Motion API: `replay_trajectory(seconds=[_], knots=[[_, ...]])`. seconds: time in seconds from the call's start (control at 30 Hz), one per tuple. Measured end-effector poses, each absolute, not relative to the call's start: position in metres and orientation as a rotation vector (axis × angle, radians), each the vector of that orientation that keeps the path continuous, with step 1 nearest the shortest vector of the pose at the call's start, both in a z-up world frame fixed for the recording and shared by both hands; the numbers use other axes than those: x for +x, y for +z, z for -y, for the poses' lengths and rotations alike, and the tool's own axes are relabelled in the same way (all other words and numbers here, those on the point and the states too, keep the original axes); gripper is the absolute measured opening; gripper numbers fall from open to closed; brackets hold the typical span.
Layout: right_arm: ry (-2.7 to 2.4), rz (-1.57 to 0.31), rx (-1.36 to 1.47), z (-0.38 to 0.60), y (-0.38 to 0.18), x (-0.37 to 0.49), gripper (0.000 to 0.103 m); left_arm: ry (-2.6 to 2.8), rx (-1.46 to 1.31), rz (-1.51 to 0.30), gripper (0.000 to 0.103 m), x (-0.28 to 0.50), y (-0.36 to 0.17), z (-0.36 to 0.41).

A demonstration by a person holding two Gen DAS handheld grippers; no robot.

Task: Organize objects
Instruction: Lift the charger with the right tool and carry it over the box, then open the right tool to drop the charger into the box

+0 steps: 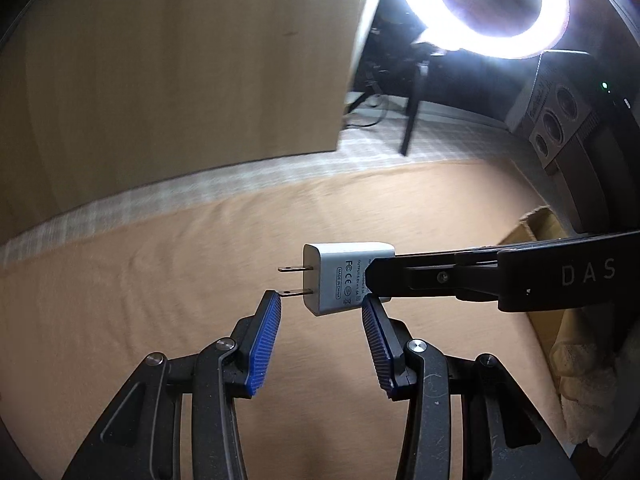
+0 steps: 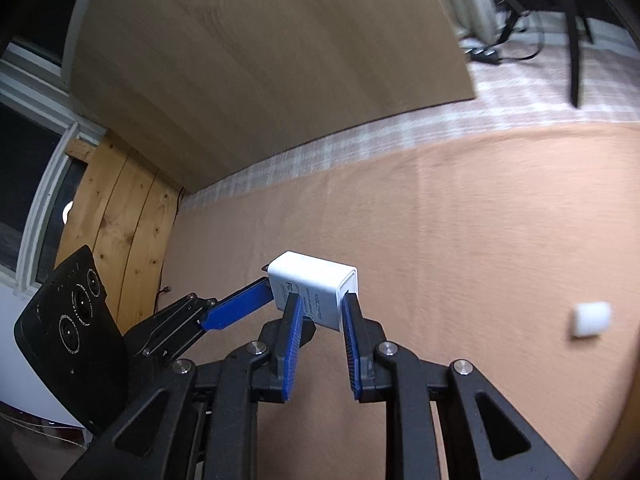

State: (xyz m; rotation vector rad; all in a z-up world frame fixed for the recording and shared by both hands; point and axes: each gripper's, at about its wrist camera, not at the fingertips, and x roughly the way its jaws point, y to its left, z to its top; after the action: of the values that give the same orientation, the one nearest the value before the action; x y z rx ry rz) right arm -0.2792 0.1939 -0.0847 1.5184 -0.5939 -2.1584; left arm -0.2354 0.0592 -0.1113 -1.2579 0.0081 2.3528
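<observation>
White two-pronged charger (image 2: 316, 294) between right hand-held gripper (image 2: 322, 310) pads

charger back end: hidden behind the right gripper's (image 1: 370, 280) fingers on the white charger (image 1: 340, 276)
small white object (image 2: 591, 319): blurred, identity unclear
cardboard box (image 1: 536, 232): mostly covered by the gripper
ring light (image 1: 480, 4): cut off at top edge
</observation>
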Motion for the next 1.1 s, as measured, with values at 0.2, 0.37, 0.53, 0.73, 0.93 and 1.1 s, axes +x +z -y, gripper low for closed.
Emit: replay_trajectory(seconds=[0.2,0.37,0.53,0.73,0.93,1.1], knots=[[-2.268,0.613,1.483,-0.251,-0.058,-0.251,0.019,2.294,-1.186,-0.053,0.046,-0.224,-0.087,-0.115],[-2.364,0.634,1.467,-0.305,-0.044,-0.224,0.019,2.220,-1.130,-0.107,0.046,-0.213,-0.076,-0.181],[-2.442,0.688,1.477,-0.362,-0.042,-0.198,0.019,2.138,-1.104,-0.147,0.046,-0.200,-0.075,-0.245],[-2.511,0.762,1.510,-0.424,-0.049,-0.166,0.019,2.044,-1.095,-0.192,0.046,-0.184,-0.082,-0.313],[-2.556,0.809,1.533,-0.457,-0.056,-0.144,0.019,1.980,-1.116,-0.247,0.044,-0.171,-0.089,-0.360],[-2.592,0.790,1.548,-0.468,-0.058,-0.134,0.019,1.956,-1.135,-0.300,0.044,-0.163,-0.092,-0.383]])
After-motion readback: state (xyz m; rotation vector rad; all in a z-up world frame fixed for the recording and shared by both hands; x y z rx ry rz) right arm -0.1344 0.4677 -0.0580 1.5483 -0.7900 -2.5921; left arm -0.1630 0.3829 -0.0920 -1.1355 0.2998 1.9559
